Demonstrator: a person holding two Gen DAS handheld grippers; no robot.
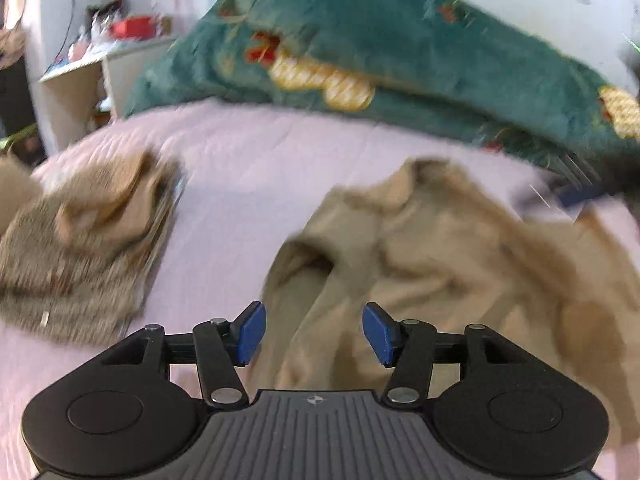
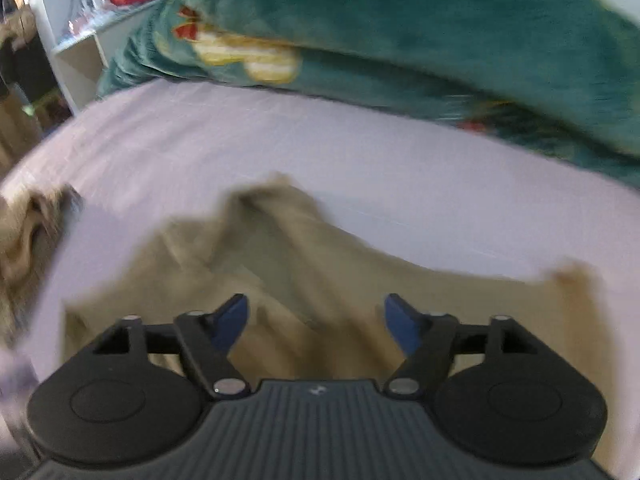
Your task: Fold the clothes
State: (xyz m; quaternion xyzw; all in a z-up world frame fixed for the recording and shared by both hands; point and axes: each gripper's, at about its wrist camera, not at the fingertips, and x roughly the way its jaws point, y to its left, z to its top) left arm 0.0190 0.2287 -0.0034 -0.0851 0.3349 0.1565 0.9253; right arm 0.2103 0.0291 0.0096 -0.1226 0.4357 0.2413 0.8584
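Tan garment (image 1: pixel 440 264) lies crumpled on the pink bedsheet (image 1: pixel 248 168), unfolded, rumpled ridges across its middle; both views motion-blurred, so seams and hems are hard to read. In the left wrist view a collar-like peak sits at the far end, toward the green blanket (image 1: pixel 360 40), which suggests the long axis runs roughly away from the grippers, neck end far; the cloth also spreads wide to the right, so that is a judgement only. Left gripper (image 1: pixel 314 334) hangs just above the near edge, jaws spread, nothing between them. Right gripper (image 2: pixel 316 326) likewise spread and empty over the same garment (image 2: pixel 280 264). Step in hand looks like reaching for two near corners. To do it well: flatten first, each gripper pinching a single layer at the hem, well apart, then pull taut before folding. A second bundle of brown clothing (image 1: pixel 80 248) sits apart to the left on the sheet.
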